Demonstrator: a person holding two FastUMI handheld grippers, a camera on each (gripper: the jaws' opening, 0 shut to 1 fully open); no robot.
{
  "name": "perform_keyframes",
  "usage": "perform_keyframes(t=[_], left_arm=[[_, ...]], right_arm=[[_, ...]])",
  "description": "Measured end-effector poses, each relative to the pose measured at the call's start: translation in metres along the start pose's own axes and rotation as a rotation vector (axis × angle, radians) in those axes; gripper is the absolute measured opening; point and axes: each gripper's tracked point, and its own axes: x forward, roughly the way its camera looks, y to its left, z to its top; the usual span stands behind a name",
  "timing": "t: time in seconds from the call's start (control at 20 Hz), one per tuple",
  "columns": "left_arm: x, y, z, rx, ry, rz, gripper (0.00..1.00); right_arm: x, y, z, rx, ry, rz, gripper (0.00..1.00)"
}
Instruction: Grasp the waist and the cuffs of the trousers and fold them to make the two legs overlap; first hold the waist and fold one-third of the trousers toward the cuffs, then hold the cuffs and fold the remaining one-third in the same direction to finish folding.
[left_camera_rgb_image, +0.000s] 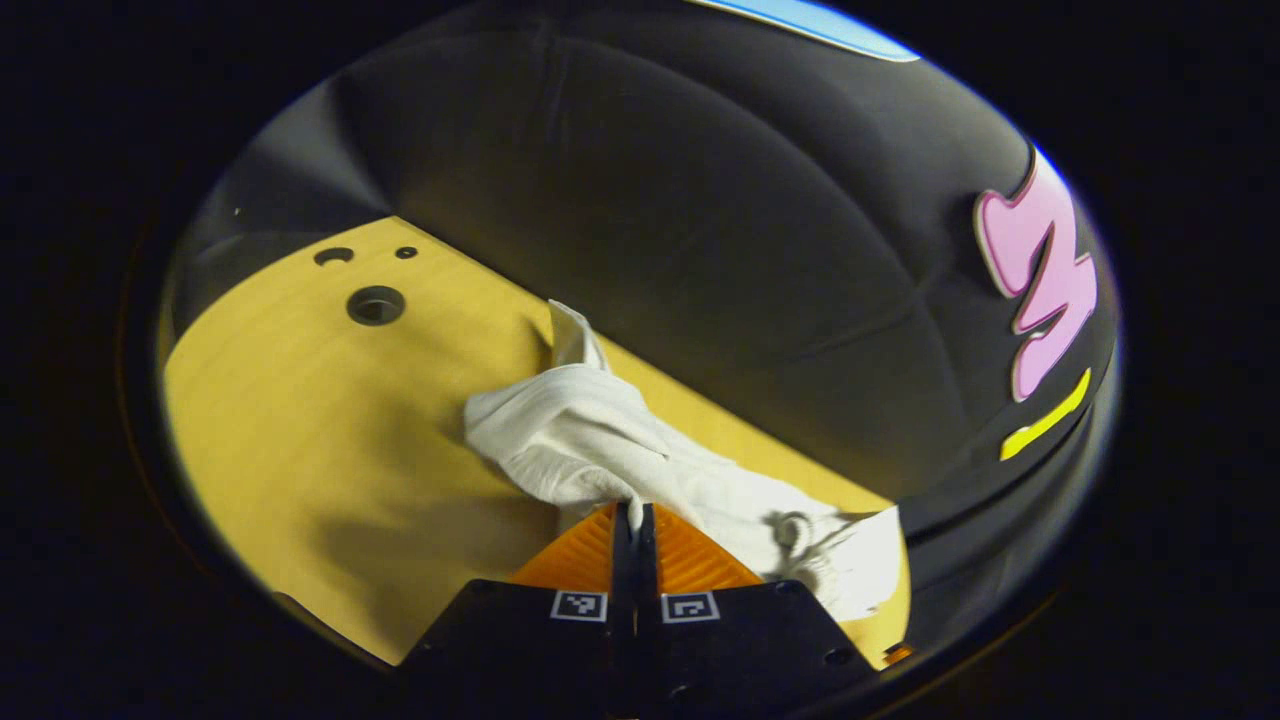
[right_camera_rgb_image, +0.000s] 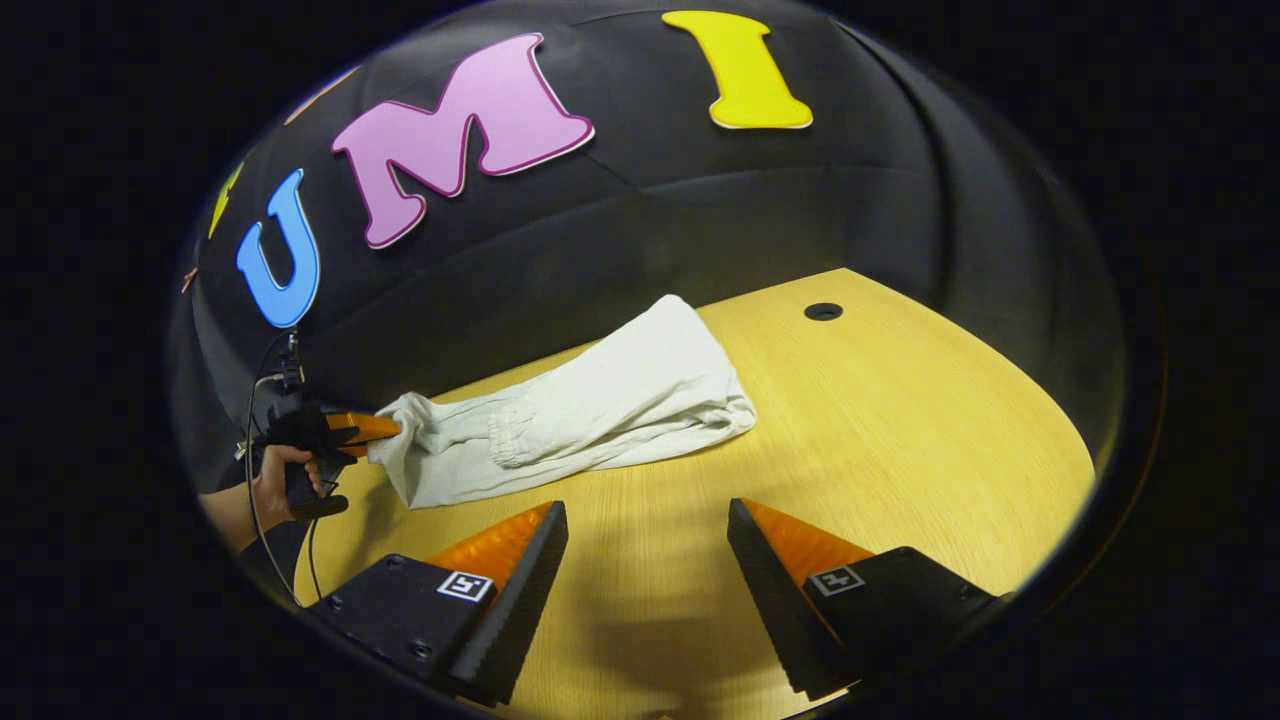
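Trousers of white soft cloth (right_camera_rgb_image: 600, 405) lie bunched on the yellow wooden bench (right_camera_rgb_image: 900, 440), near the black wall. We see our left claw (left_camera_rgb_image: 634, 515) closed on one end of them, both fingers pressing the cloth. Our right claw (right_camera_rgb_image: 648, 520) is wide open above bare bench, apart from the trousers.

Left tool (left_camera_rgb_image: 634, 515) clamped tight, right tool (right_camera_rgb_image: 648, 520) spread wide, hand (right_camera_rgb_image: 272, 482) gripping handle
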Motion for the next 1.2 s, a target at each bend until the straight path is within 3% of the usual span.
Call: perform_keyframes(t=[0.65, 0.9, 1.2], left_arm=[[-0.019, -0.185, -0.001, -0.027, -0.023, -0.261, 0.05], [-0.018, -0.254, -0.025, -0.016, 0.014, -0.352, 0.05], [0.009, -0.318, -0.078, 0.077, 0.089, -0.392, 0.06]], right_arm=[[-0.040, -0.034, 0.026, 0.085, -0.047, -0.066, 0.98], [-0.062, -0.054, 0.037, 0.105, -0.079, -0.106, 0.98], [-0.098, -0.086, 0.047, 0.138, -0.126, -0.175, 0.98]])
